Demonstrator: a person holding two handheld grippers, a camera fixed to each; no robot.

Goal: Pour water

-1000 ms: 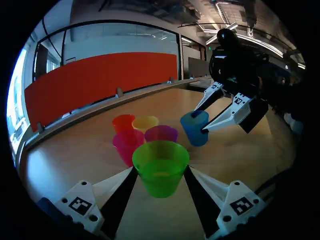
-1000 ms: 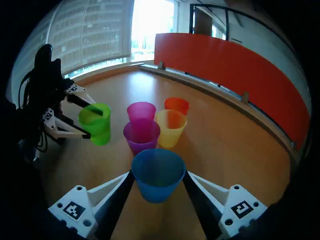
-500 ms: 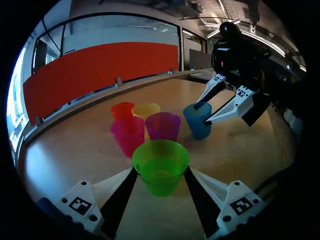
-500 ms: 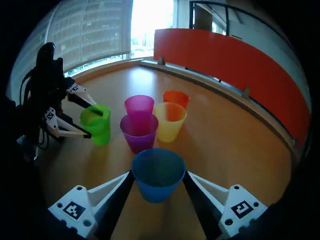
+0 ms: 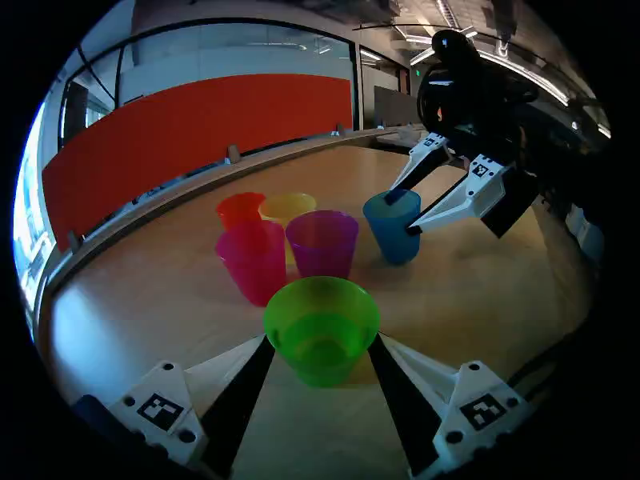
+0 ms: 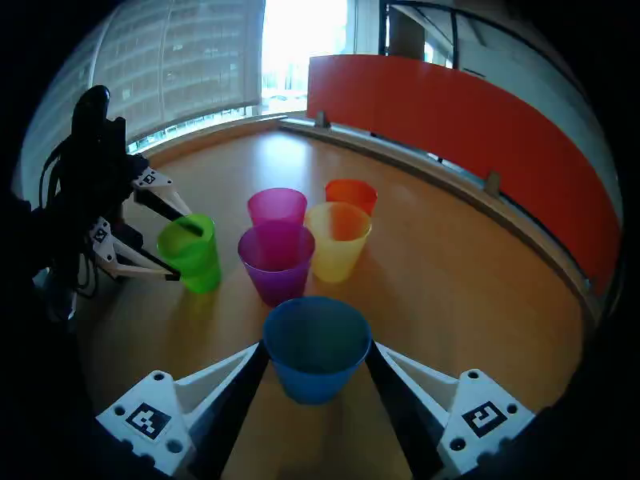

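Note:
My left gripper (image 5: 322, 342) is shut on a green cup (image 5: 322, 328), upright between its white fingers; the cup's lower part looks darker, perhaps with liquid. In the right gripper view the same green cup (image 6: 190, 253) sits at the left, held by the left gripper (image 6: 182, 252). My right gripper (image 6: 317, 350) is shut on a blue cup (image 6: 317, 344), also upright. In the left gripper view, the blue cup (image 5: 392, 226) stands to the right of the cup cluster, gripped by the right gripper (image 5: 401, 214).
Several cups stand clustered on the wooden table (image 6: 448, 280): pink (image 5: 254, 260), purple (image 5: 322, 242), yellow (image 5: 286, 206) and orange (image 5: 240, 210). An orange panel (image 5: 200, 120) runs along the table's far edge. A dark sleeve and cables (image 6: 80, 184) are behind the left gripper.
Both grippers keep hold of their cups. In the right gripper view the green cup has sunk slightly and leans a little. The cup cluster has shifted slightly in both views.

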